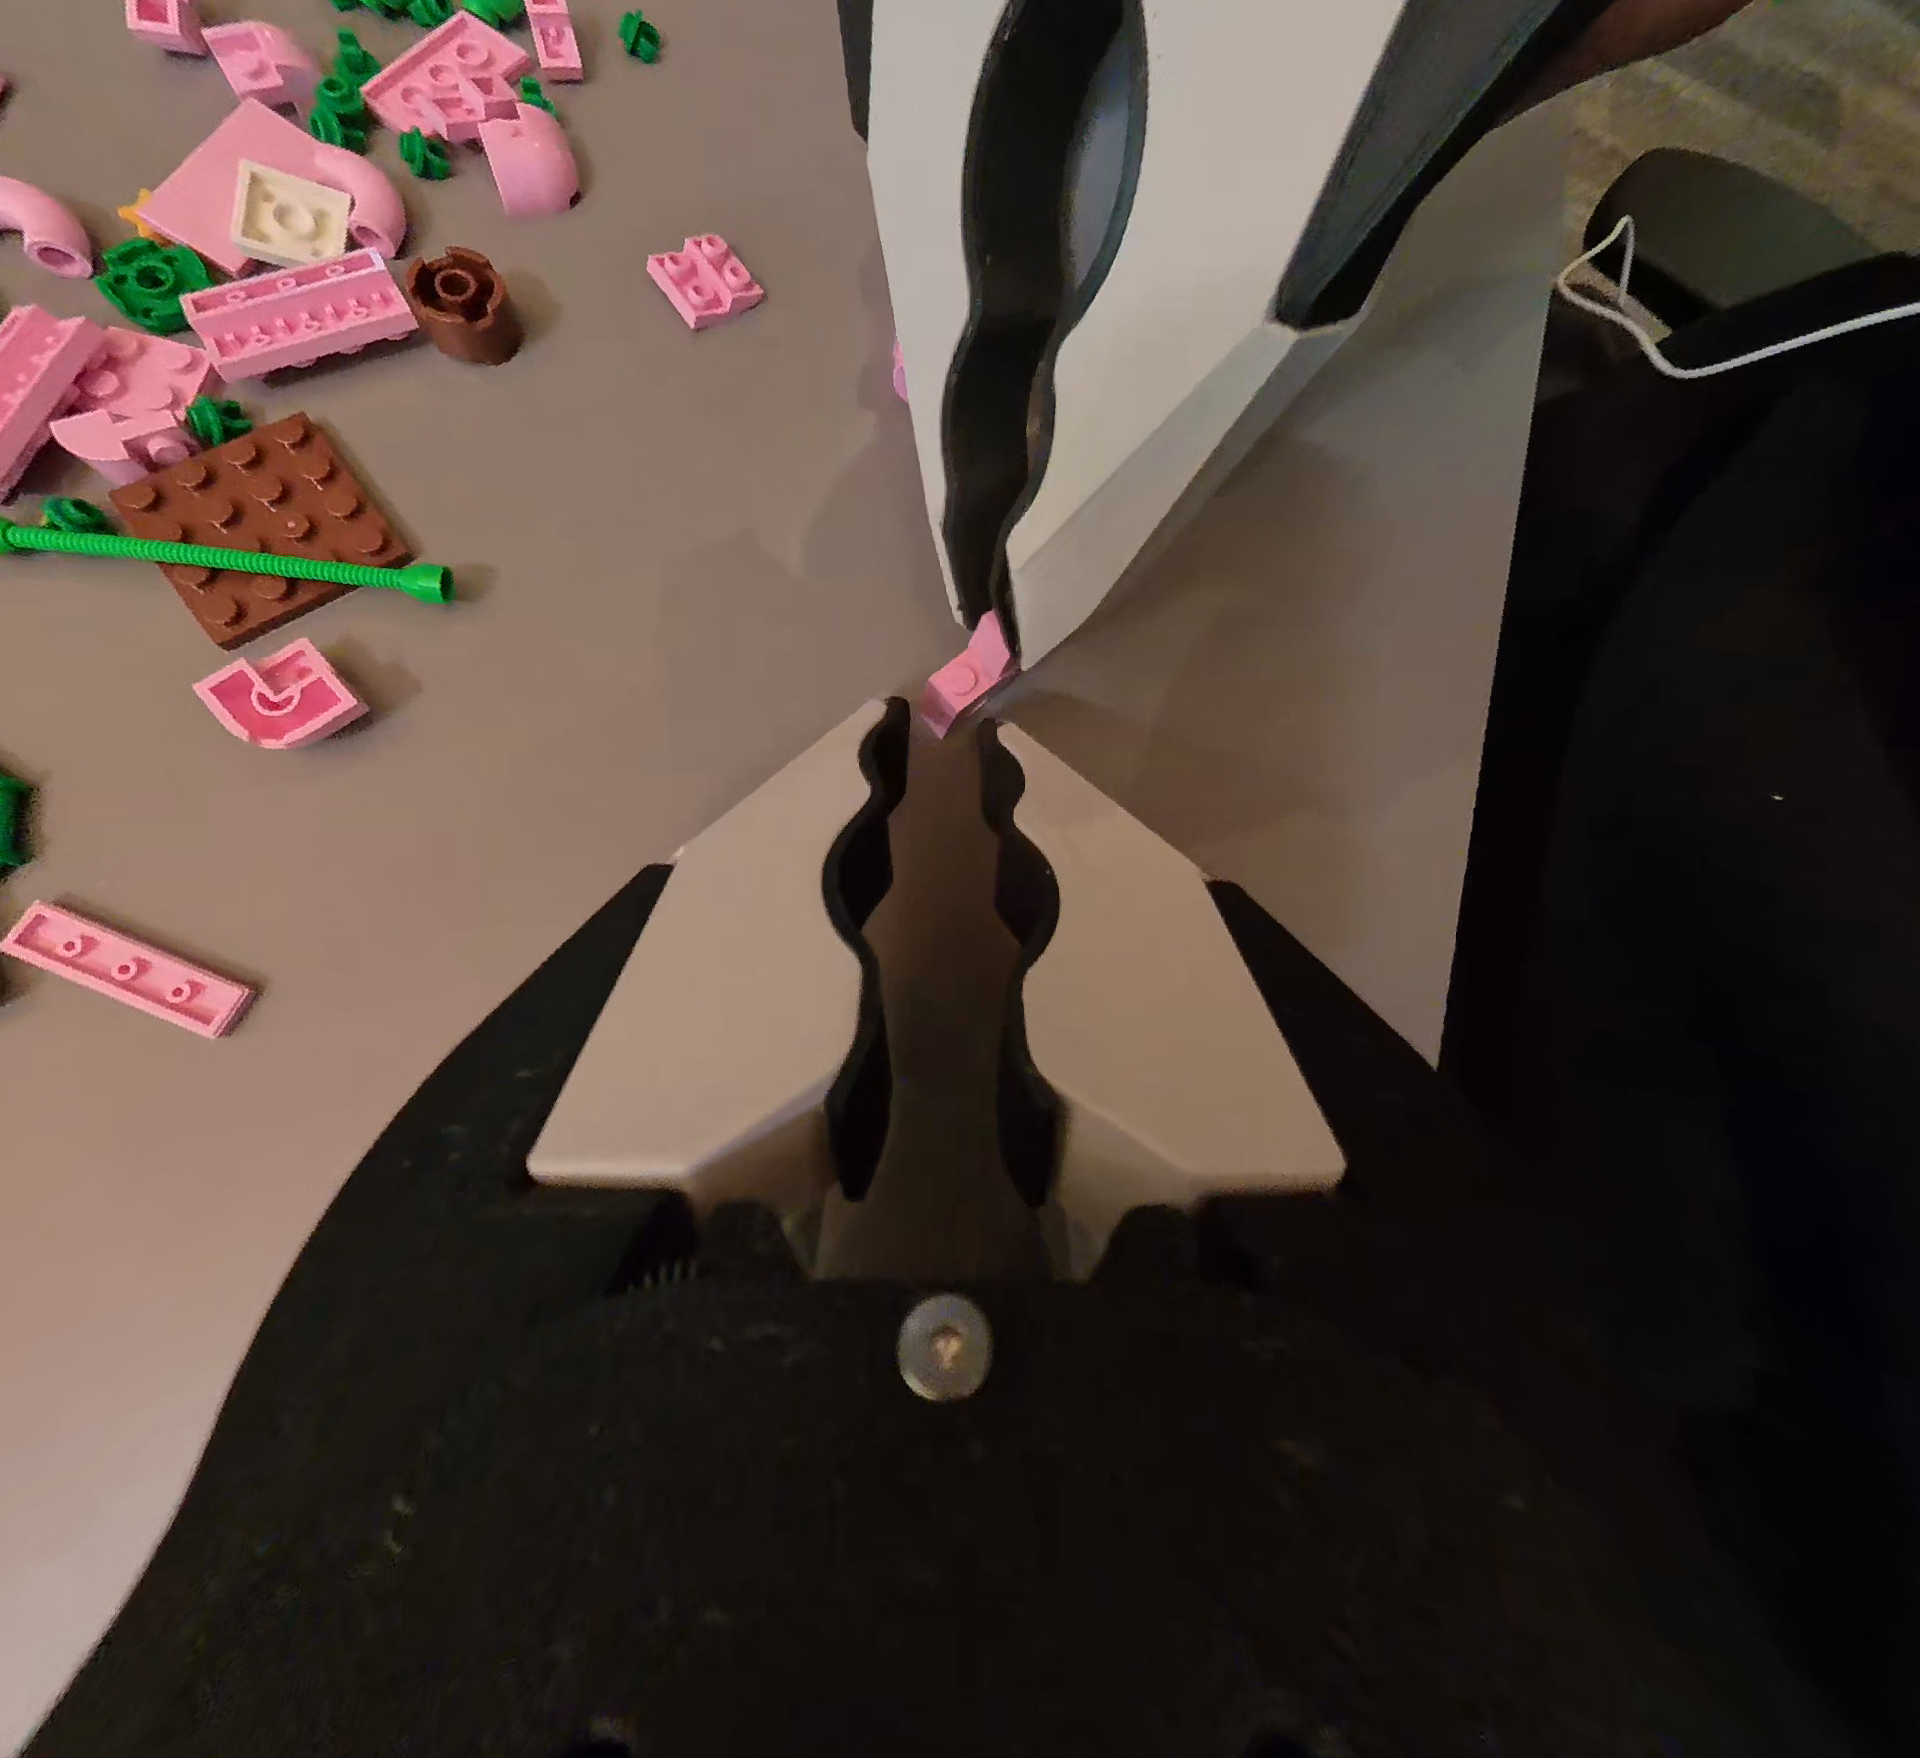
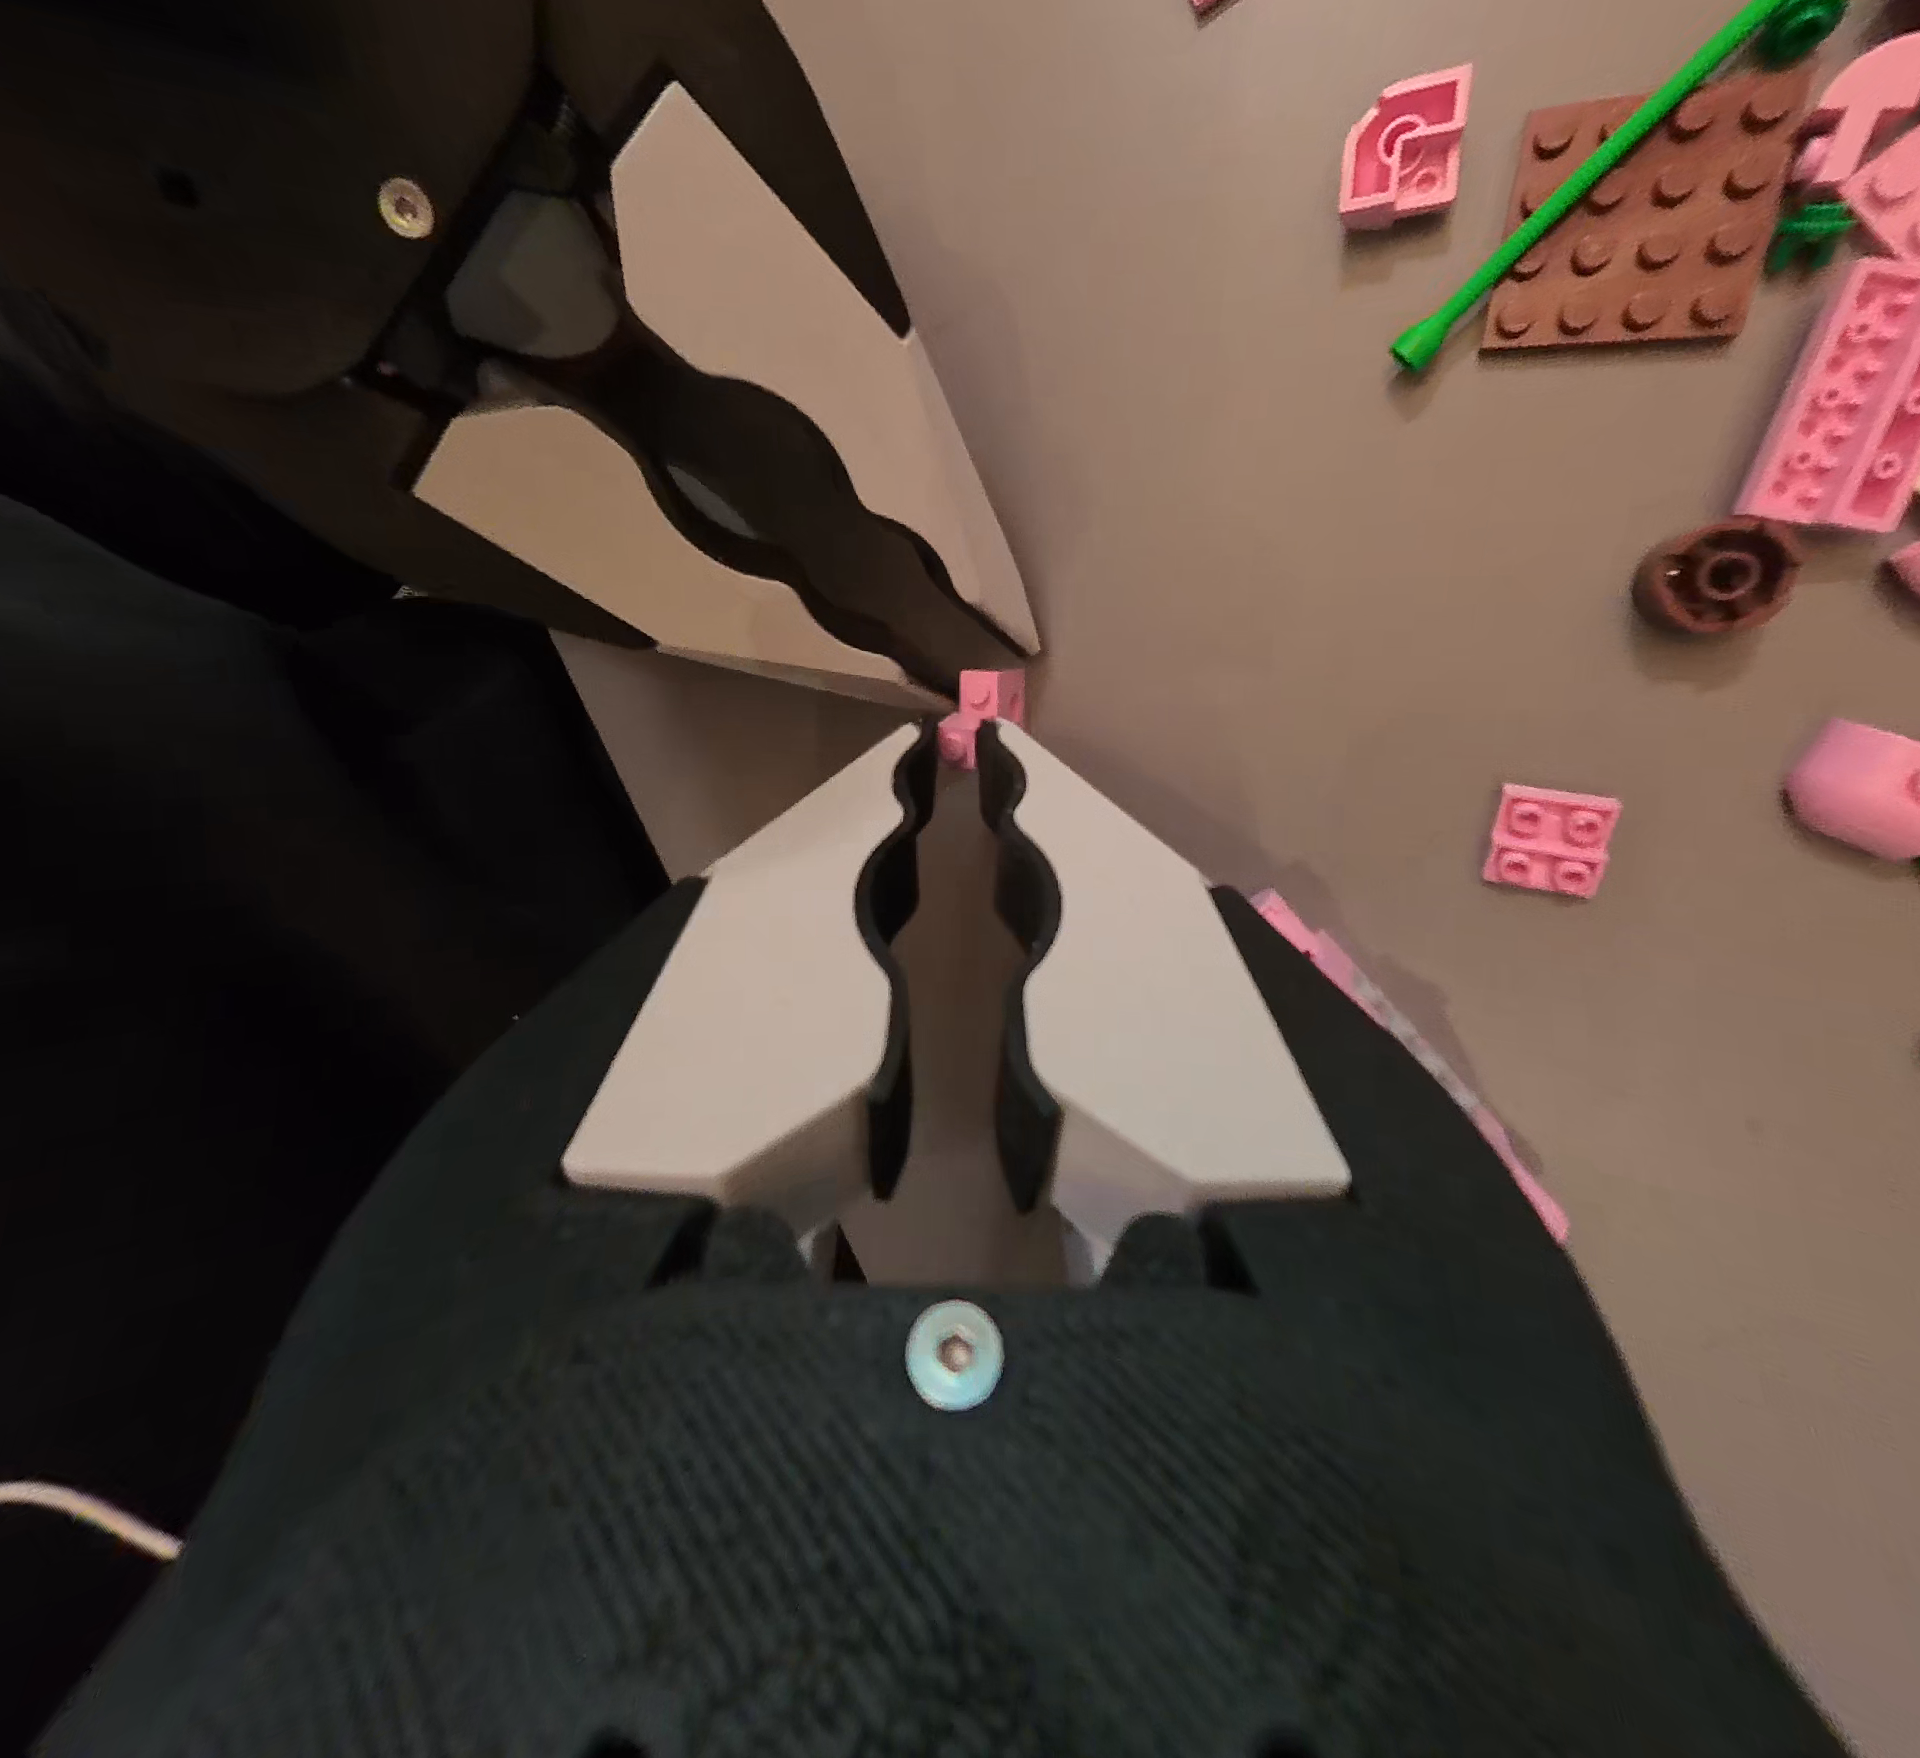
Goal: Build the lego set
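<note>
A small pink lego piece (image 1: 964,682) is held above the grey table (image 1: 644,773), between the tips of both grippers, which meet nose to nose. My left gripper (image 1: 940,727) is nearly shut, pinching the piece's lower end. My right gripper (image 1: 992,633) comes down from above and is shut on its upper end. In the right wrist view the pink piece (image 2: 987,698) sits just past my right gripper (image 2: 954,744). The left gripper (image 2: 971,674) reaches in from the upper left and touches the piece. I cannot tell whether it is one piece or two joined.
Loose parts lie to the left: a brown square plate (image 1: 260,529) with a green rod (image 1: 229,555) across it, a brown round brick (image 1: 462,306), a pink corner piece (image 1: 278,695), a long pink plate (image 1: 125,968), and several pink and green bits. The table edge (image 1: 1496,669) runs on the right. My two grippers' fingertips are within a few centimetres of each other.
</note>
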